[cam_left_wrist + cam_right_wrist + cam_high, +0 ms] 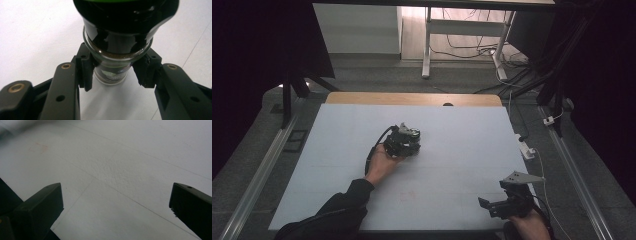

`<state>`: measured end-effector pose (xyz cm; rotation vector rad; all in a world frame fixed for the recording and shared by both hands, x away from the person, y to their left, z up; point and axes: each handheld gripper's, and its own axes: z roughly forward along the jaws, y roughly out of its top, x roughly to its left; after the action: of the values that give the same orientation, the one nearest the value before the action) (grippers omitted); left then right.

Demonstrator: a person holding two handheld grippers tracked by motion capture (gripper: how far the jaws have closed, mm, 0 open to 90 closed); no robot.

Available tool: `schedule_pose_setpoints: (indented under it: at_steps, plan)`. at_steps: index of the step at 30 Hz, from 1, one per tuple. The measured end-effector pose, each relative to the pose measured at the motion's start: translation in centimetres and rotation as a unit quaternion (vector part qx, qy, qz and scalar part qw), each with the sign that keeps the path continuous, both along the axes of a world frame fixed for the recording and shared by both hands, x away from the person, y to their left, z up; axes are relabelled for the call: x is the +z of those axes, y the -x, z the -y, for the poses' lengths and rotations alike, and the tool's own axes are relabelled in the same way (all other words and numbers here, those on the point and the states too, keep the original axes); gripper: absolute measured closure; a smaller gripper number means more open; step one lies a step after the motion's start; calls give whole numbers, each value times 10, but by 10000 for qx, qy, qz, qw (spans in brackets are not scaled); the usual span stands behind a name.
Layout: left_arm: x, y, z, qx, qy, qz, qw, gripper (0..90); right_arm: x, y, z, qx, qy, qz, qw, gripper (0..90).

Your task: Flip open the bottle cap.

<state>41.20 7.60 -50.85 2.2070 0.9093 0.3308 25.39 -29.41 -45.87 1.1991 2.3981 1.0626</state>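
So the left gripper (408, 142) sits near the middle of the white table (462, 165), its pads (86, 72) clamped on the neck of a small glass jar (112, 72) with a dark cap. The right gripper (492, 207) is way off at about 4 o'clock from it, near the table's front edge, jaws spread wide with nothing between them.

Dim, dark-edged — close-ups soft
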Motion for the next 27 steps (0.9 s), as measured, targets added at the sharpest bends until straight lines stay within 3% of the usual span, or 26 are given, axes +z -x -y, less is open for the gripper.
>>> schedule_pose_setpoints:
  at_steps: [6,11,27]
  plan:
    - [0,0,0,-8,-2,10,10000,536,6,0,-3,96,-183,144,9997,0]
    - [0,0,0,-16,-10,5,10000,536,10,-2,-10,226,-170,229,9993,0]
    - [0,0,0,-28,-11,26,10000,536,20,-17,-42,711,-515,246,9958,0]
